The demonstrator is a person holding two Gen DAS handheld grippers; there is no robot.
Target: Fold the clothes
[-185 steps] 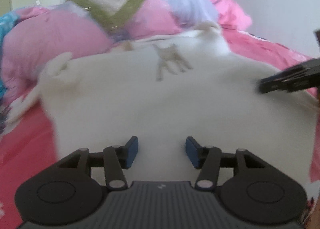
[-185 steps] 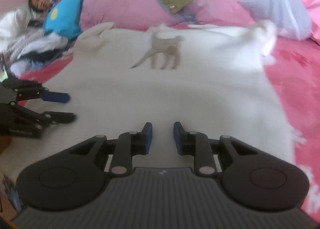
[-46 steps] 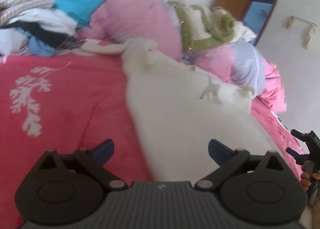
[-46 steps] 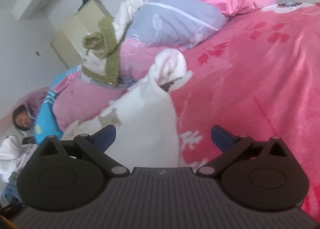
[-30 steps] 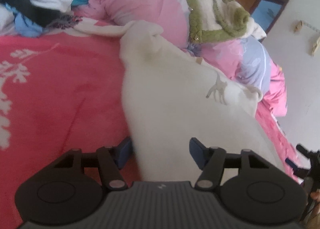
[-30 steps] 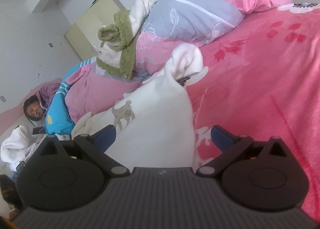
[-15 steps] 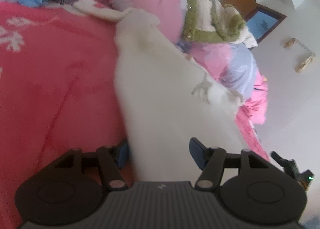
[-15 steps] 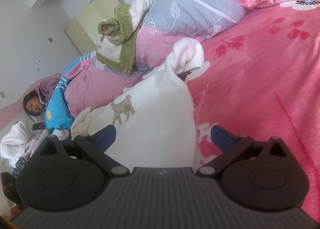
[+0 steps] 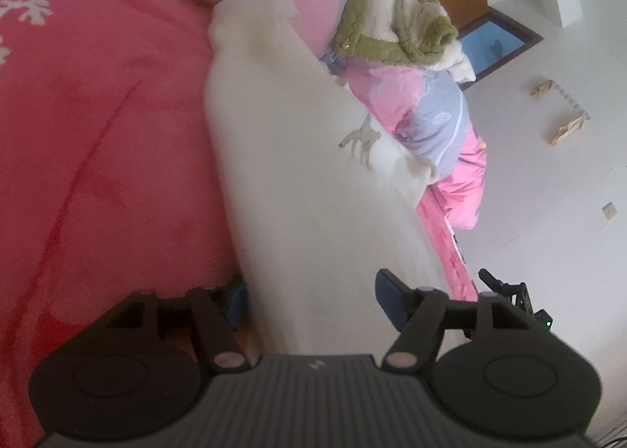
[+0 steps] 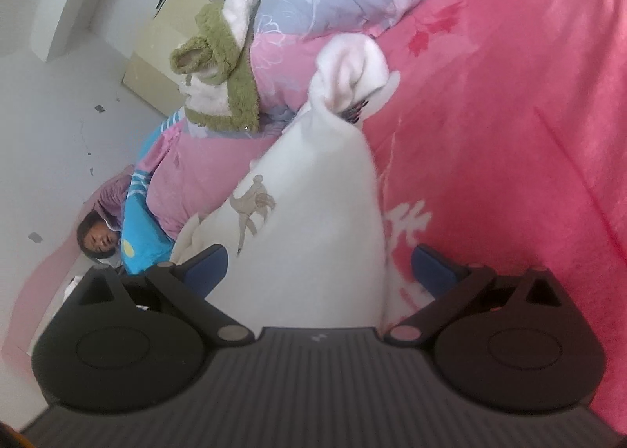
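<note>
A white fleece garment [image 9: 298, 173] with a tan deer print [image 9: 360, 138] lies along the pink bedspread [image 9: 98, 134]. My left gripper [image 9: 311, 297] is partly closed on its near left edge. One finger is tucked under the cloth and the other rests on top. In the right wrist view the same garment [image 10: 313, 213] runs between the spread fingers of my right gripper [image 10: 319, 265], which is open. A rolled sleeve cuff [image 10: 352, 64] lies at the garment's far end. The right gripper [image 9: 509, 295] shows at the bed's edge in the left wrist view.
Pink and lilac pillows [image 9: 423, 107] are piled at the far side of the bed, with a green-and-white fleece [image 9: 384, 32] on top. A person [image 10: 98, 236] lies beyond the pillows. A pale cabinet [image 10: 168, 56] stands by the wall. Bare bedspread [image 10: 509, 134] stretches to the right.
My left gripper went from wide open to partly closed on the garment's edge, then tilted with the cloth rising. The right gripper stayed wide open and moved in closer over the garment.
</note>
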